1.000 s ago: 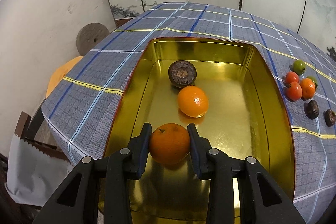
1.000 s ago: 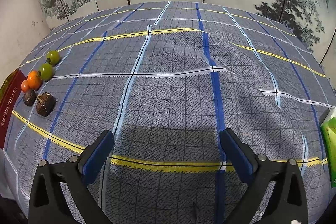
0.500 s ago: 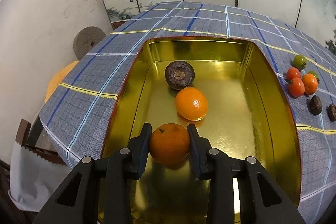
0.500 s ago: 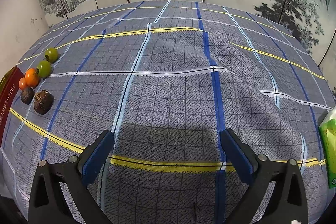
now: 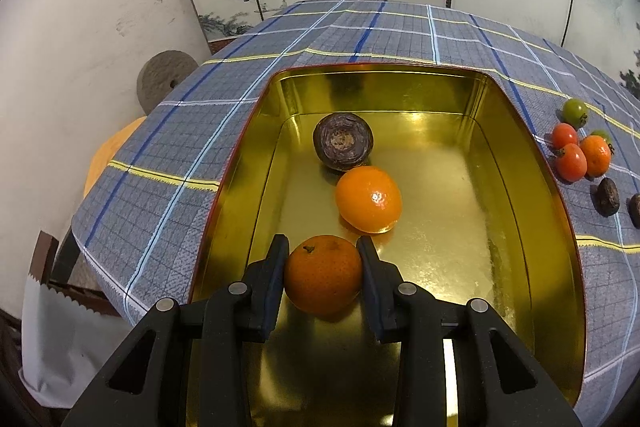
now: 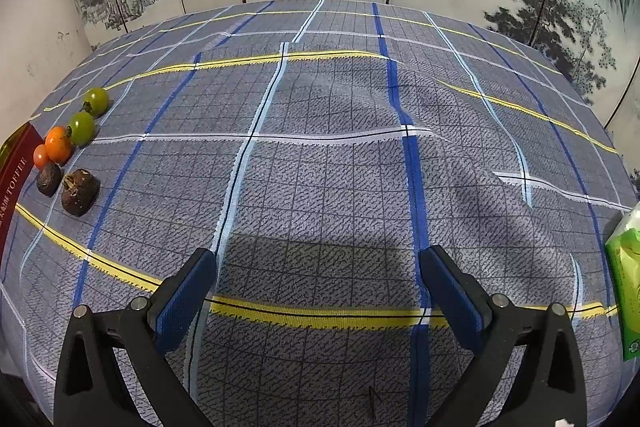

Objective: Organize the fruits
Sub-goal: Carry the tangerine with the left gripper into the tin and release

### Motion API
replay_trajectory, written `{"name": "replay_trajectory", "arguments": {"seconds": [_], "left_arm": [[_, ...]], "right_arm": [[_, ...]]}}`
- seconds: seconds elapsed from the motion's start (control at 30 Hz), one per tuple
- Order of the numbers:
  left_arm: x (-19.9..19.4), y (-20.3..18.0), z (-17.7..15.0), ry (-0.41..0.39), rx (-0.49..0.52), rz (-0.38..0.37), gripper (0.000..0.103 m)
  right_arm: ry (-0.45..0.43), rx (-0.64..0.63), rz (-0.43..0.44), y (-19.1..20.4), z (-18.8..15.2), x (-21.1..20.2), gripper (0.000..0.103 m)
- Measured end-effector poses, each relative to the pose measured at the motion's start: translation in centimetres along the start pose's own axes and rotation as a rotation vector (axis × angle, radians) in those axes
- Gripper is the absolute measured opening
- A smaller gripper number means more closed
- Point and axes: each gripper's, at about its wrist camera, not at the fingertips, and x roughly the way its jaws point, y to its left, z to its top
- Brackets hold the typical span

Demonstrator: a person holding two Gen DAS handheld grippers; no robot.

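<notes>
My left gripper [image 5: 323,259] is shut on a dull orange tangerine [image 5: 323,273], held over the near end of the gold tin tray [image 5: 532,195]. Inside the tray lie a brighter tangerine [image 5: 369,199] and, behind it, a dark purple round fruit [image 5: 343,141]. On the cloth right of the tray sit small red tomatoes [image 5: 570,161], a green one [image 5: 575,111] and dark brown fruits [image 5: 608,191]. My right gripper [image 6: 318,273] stands open over bare plaid cloth; the same cluster lies at its far left, with green tomatoes [image 6: 82,127], an orange one [image 6: 58,143] and brown fruits [image 6: 80,191].
The plaid tablecloth [image 6: 340,147] has raised folds in the middle. A green packet [image 6: 626,279] lies at the right edge. The tray's red side [image 6: 14,167] shows at the left. The table's left edge [image 5: 104,267] drops to a white bag [image 5: 60,343]. A painted screen stands behind.
The left view has shifted a little, so the tray and the fruits in it sit slightly farther right and up. The tangerine stays gripped. The right gripper has not moved.
</notes>
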Motion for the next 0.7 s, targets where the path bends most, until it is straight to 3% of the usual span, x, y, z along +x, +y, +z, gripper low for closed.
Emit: {"name": "replay_trajectory", "arguments": {"seconds": [0.7], "left_arm": [[0.36, -0.4, 0.11, 0.008, 0.04, 0.004, 0.036]], "right_arm": [[0.001, -0.001, -0.003, 0.07, 0.0, 0.12, 0.102]]}}
